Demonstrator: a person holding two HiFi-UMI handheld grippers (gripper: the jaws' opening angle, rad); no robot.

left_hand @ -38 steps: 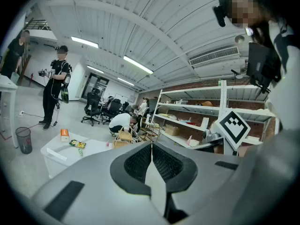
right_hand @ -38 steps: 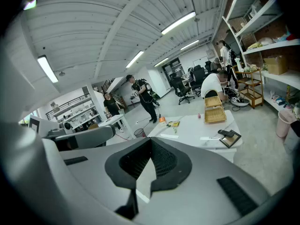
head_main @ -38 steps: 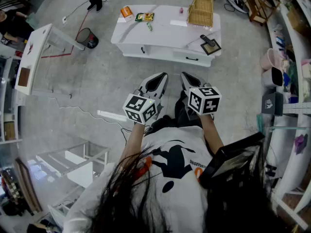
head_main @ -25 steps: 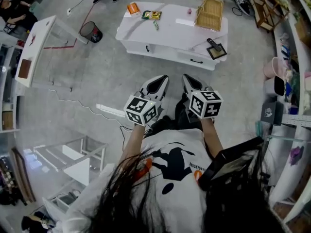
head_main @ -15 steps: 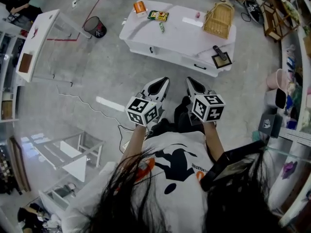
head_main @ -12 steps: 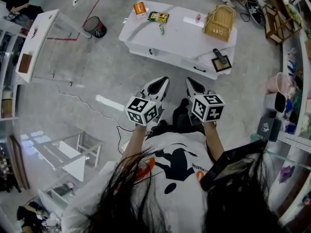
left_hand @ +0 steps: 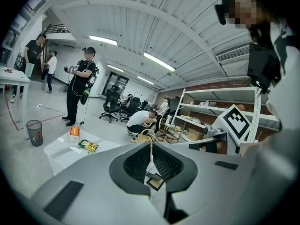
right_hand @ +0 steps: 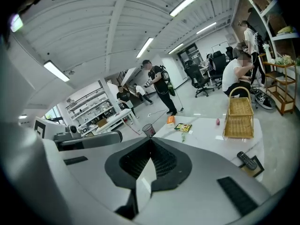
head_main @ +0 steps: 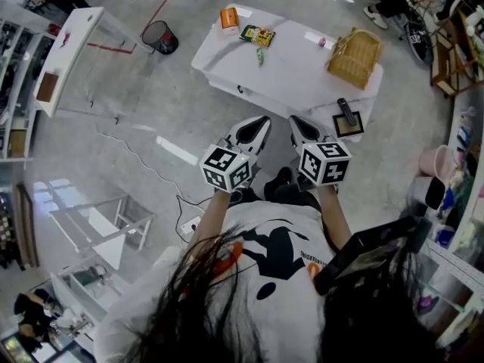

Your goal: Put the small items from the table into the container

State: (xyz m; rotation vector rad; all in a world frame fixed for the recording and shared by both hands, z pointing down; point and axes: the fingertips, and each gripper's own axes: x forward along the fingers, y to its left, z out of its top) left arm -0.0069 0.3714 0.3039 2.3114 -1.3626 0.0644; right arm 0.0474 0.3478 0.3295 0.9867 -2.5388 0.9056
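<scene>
A low white table (head_main: 291, 70) stands ahead on the grey floor. On it lie an orange box (head_main: 229, 17), a green snack packet (head_main: 258, 35), a small green item (head_main: 259, 54), a white packet (head_main: 314, 35) and a small pink bottle (head_main: 322, 43). A wicker basket (head_main: 354, 49) stands at the table's right end. My left gripper (head_main: 261, 119) and right gripper (head_main: 295, 119) are held side by side short of the table's near edge, both shut and empty. From the right gripper view the basket (right_hand: 239, 116) and the packet (right_hand: 183, 127) lie well beyond the jaws.
A black remote (head_main: 345, 110) and a dark framed tablet (head_main: 348, 125) sit on the table's lower shelf at the right. A bin (head_main: 159, 36) and a white desk (head_main: 64, 59) stand at the left, shelving at the right. People (left_hand: 79, 86) stand or crouch beyond the table.
The table has drawn nearer and lower in the head view as the person walked toward it. Both grippers travelled forward together and stayed shut and empty.
</scene>
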